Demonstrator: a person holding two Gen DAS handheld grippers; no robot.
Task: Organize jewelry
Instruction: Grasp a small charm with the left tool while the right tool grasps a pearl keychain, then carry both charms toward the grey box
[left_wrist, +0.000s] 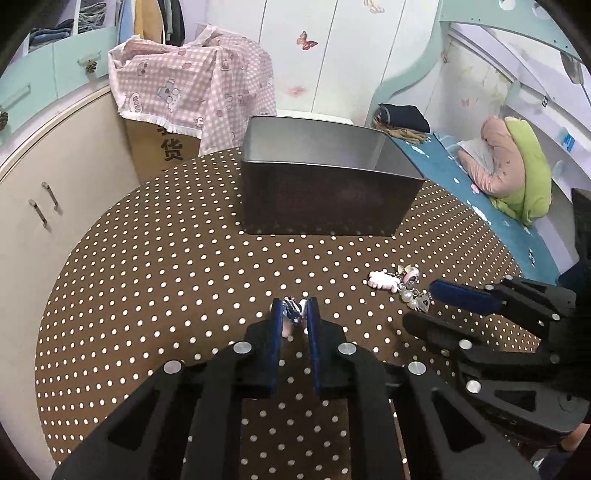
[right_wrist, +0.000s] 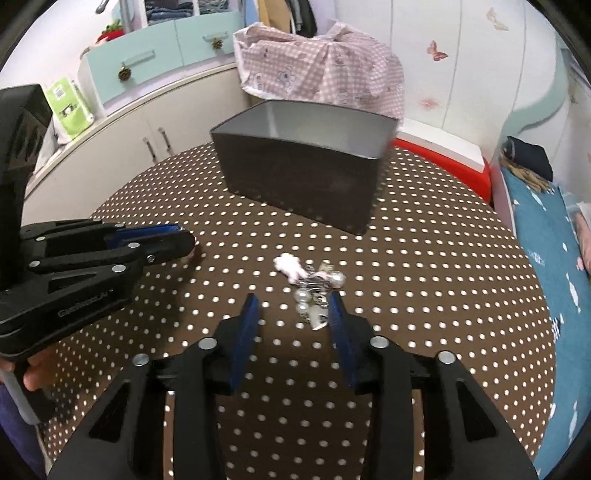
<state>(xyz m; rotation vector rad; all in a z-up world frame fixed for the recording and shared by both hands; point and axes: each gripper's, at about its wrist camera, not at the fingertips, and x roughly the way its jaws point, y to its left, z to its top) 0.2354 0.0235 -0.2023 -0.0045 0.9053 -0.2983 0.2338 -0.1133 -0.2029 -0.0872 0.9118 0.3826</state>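
Bedroom, brown polka-dot tablecloth (left_wrist: 166, 258): dark metal tin (left_wrist: 321, 195), pearl charm cluster (right_wrist: 314, 291). My left gripper (left_wrist: 294, 314) pinching small blue-pink trinket (left_wrist: 293, 312); right gripper (right_wrist: 293, 306) spread.

Landmark: tin box (left_wrist: 325, 184), on the table (left_wrist: 147, 277), toward its far edge. Jewelry cluster (right_wrist: 314, 288) on the table nearer than the box, to its right. Small trinket (left_wrist: 293, 314) also nearer than the box, left of the cluster. Cloth-draped carton (left_wrist: 192, 92) behind the box, off the table.
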